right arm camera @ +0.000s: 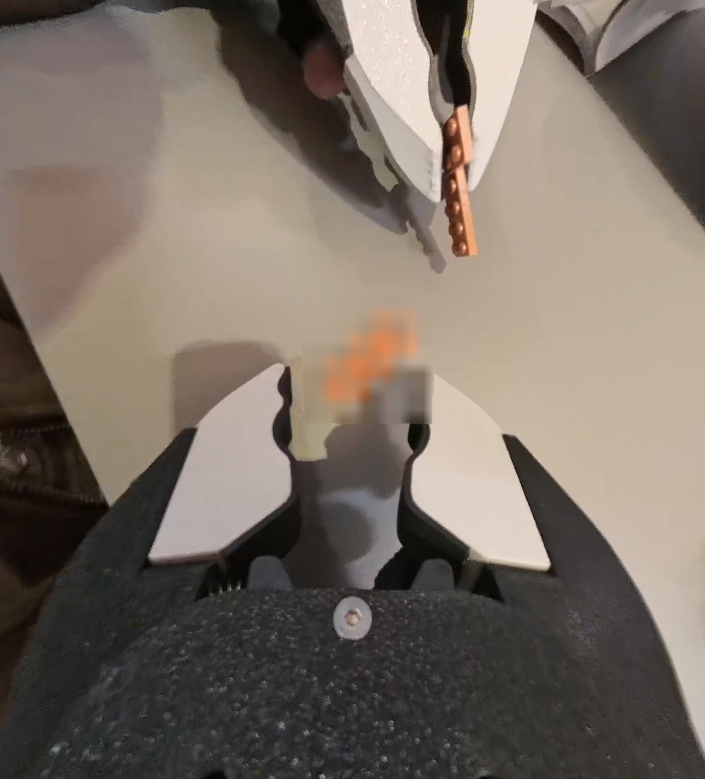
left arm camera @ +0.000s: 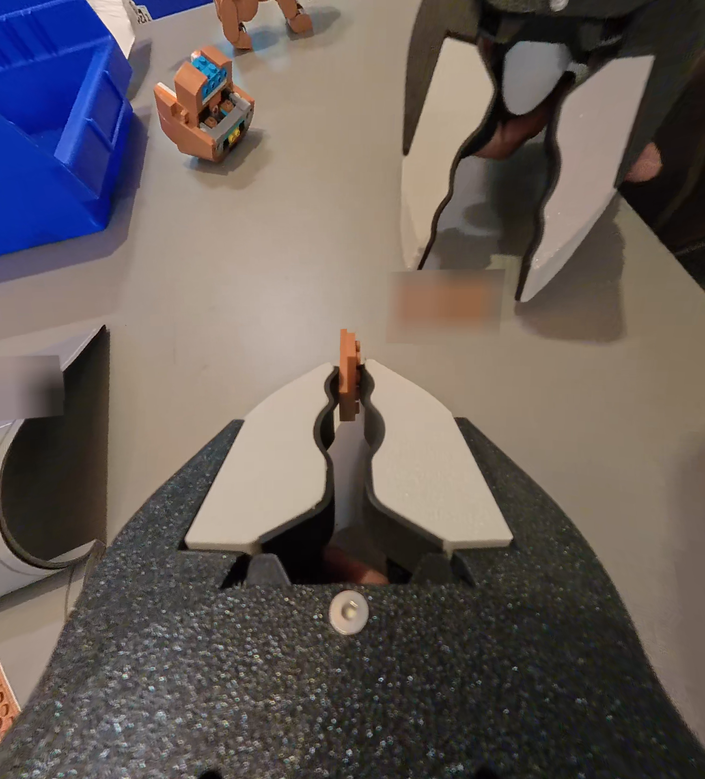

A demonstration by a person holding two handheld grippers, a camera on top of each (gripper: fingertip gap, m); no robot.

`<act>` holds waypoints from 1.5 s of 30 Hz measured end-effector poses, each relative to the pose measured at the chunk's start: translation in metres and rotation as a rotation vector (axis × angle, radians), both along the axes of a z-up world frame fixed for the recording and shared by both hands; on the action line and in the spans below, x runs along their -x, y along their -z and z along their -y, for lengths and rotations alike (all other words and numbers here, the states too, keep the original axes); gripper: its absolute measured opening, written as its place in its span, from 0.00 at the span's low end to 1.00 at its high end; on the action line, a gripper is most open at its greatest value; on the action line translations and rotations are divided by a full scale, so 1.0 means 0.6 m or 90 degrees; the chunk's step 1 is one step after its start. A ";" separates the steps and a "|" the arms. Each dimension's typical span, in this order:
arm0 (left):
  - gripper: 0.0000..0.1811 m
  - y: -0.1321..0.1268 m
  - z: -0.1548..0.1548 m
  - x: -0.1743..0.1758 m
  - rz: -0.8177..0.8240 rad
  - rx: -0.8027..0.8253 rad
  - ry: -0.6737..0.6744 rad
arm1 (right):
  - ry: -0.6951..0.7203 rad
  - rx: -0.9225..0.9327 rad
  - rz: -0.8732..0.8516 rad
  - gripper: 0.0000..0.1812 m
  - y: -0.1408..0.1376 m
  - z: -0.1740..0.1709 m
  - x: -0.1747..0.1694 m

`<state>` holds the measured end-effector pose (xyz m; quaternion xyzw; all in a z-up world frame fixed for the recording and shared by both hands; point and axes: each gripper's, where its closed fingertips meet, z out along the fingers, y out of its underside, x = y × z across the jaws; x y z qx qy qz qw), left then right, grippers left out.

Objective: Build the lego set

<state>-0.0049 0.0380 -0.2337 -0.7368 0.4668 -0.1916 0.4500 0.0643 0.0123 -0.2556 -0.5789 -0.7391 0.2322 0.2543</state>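
My left gripper [left arm camera: 349, 365] is shut on a thin brown studded lego plate [left arm camera: 348, 388], held on edge above the grey table [left arm camera: 258, 274]. The plate sticks out past the fingertips. In the right wrist view the left gripper [right arm camera: 454, 181] comes in from the top with the plate [right arm camera: 460, 202]. My right gripper [right arm camera: 359, 377] is open and empty, low over the table. A small orange-brown piece [right arm camera: 367, 358], too blurred to make out, lies just ahead of its fingertips. In the left wrist view the right gripper [left arm camera: 471, 280] points down at the upper right.
A blue bin [left arm camera: 38, 126] stands at the far left. A brown partial lego build [left arm camera: 203, 109] and another brown build [left arm camera: 258, 21] sit behind it. A white box [left arm camera: 26, 463] lies at the left. The table edge [left arm camera: 679, 261] runs along the right. Left tips to right tips: about 8 centimeters.
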 end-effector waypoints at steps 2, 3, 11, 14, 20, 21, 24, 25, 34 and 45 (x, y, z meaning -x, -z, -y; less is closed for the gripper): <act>0.05 0.000 -0.002 0.001 -0.001 -0.001 -0.005 | 0.025 -0.022 0.006 0.28 -0.001 0.003 0.001; 0.05 0.000 -0.003 0.001 -0.001 -0.004 -0.007 | 0.034 -0.033 0.007 0.27 -0.002 0.004 0.001; 0.05 -0.001 0.002 -0.009 -0.001 -0.007 0.008 | 0.065 -0.073 0.046 0.14 0.010 0.006 -0.001; 0.05 0.001 0.008 -0.013 -0.006 -0.007 0.024 | 0.070 -0.082 0.050 0.08 0.011 -0.002 -0.001; 0.05 0.007 0.014 -0.017 -0.021 -0.002 0.040 | 0.076 0.060 0.058 0.07 0.006 -0.014 -0.005; 0.05 0.008 0.014 -0.017 -0.022 -0.002 0.039 | 0.074 0.094 0.052 0.06 0.004 -0.016 -0.006; 0.05 0.008 0.014 -0.018 -0.024 -0.004 0.039 | 0.080 0.167 0.018 0.01 -0.005 -0.029 -0.009; 0.05 0.008 0.014 -0.018 -0.024 -0.004 0.040 | 0.084 0.186 0.007 0.00 -0.007 -0.034 -0.009; 0.05 0.004 0.027 -0.035 -0.020 -0.028 0.084 | 0.039 0.333 -0.061 0.00 -0.040 -0.028 0.003; 0.05 0.016 0.041 -0.054 -0.070 -0.071 0.136 | -0.064 0.541 -0.097 0.00 -0.087 0.000 0.030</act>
